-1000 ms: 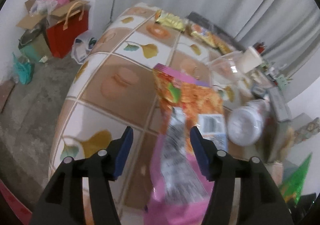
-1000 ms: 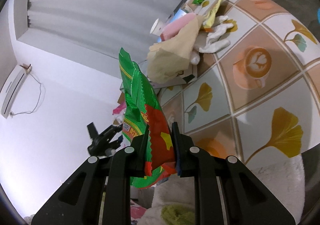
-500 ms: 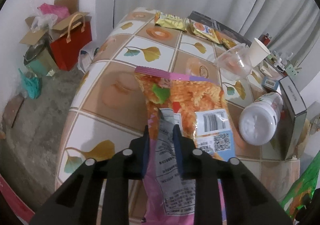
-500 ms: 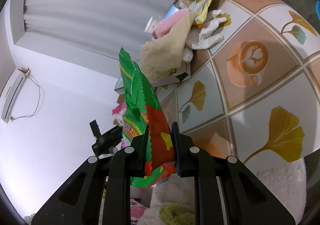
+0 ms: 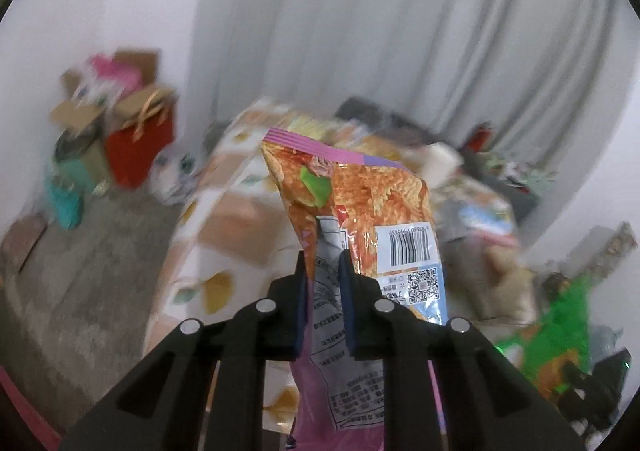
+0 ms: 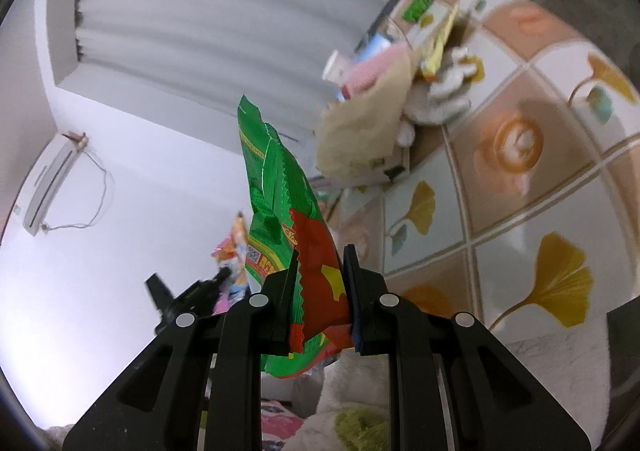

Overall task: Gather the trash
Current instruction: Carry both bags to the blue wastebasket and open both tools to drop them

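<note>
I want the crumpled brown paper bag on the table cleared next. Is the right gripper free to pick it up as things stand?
Probably not yet. The right gripper is shut on a green snack wrapper, so its jaws are occupied, though nothing seems to block the way to the brown paper bag.

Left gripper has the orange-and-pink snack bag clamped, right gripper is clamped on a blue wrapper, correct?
Not quite: the right gripper is clamped on a green and red wrapper, not blue, as the right wrist view shows. The left gripper does hold the orange-and-pink snack bag.

Snack bag above table
</note>
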